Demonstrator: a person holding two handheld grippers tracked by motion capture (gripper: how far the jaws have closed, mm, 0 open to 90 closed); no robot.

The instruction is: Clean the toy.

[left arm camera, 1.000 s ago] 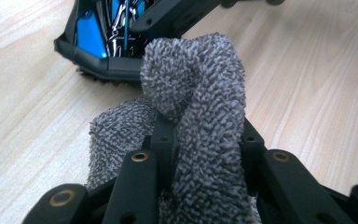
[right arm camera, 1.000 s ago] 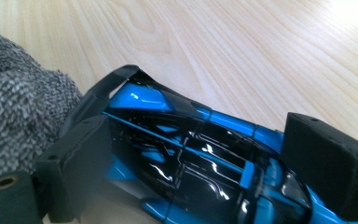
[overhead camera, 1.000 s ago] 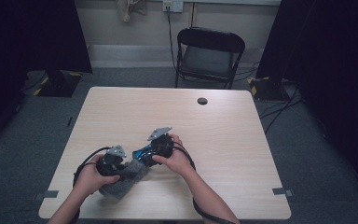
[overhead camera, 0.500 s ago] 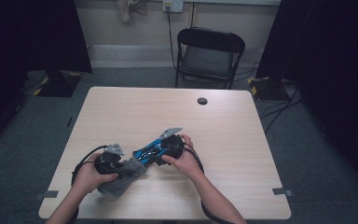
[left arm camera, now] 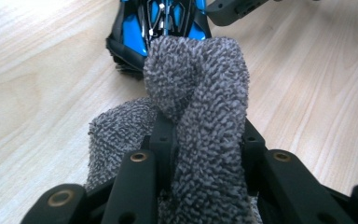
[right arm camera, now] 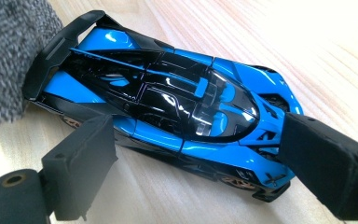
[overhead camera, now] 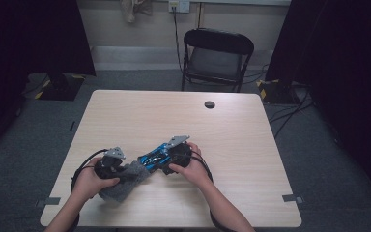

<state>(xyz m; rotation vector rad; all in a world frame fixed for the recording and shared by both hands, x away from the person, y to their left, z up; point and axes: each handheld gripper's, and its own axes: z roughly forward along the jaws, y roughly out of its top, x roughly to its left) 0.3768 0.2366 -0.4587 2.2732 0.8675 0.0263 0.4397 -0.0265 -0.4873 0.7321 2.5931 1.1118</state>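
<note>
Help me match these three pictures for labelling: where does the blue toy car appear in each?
High view: blue toy car on the table, centre-left, between the hands.
Left gripper view: top edge, behind the grey cloth.
Right gripper view: across the centre, between the jaws.
Shared landmark: the grey cloth at the car's tail.

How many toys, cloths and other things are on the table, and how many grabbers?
Toy car: 1
Grey cloth: 1
Small black round thing: 1
Grippers: 2, left gripper and right gripper
Total: 5
</note>
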